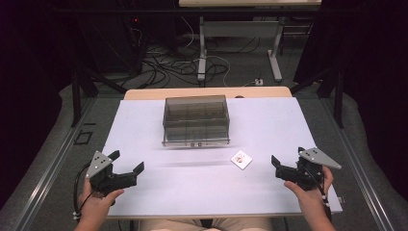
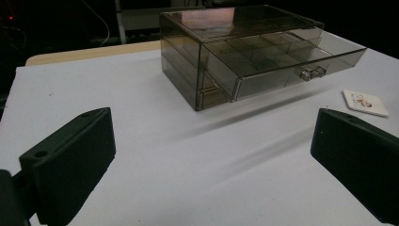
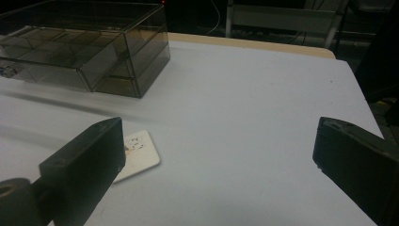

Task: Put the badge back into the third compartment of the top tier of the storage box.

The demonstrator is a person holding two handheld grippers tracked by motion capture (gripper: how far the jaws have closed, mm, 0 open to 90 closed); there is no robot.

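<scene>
Your left gripper (image 1: 127, 166) sits near the front-left corner of the white table (image 1: 269, 125), well short of the smoked-plastic drawer box (image 1: 196, 121). Jaws spread wide, nothing between them; the left gripper view confirms a big gap with bare table in it. Your left hand (image 1: 98, 202) wraps the body from below.

Your right gripper (image 1: 284, 166) is on the other side, front-right of the drawer box, also well clear of it. Jaws wide apart, holding nothing. Your right hand (image 1: 310, 190) is around the handle, grey plate on top.

Drawer box stands upright in the middle of the table toward the far edge. In the left gripper view the drawer box (image 2: 254, 52) has its upper drawer pulled partly out toward you, divided compartments visible inside, two small clear knobs (image 2: 312, 73) on the front. Can't tell if anything is in the compartments.

Small white card (image 1: 241, 159) lies flat in front of the drawer box, off its front-right corner, apart from it. It's nearer your right gripper, just beside that gripper's left jaw in the right gripper view. Print on the card is too small to read.
</scene>
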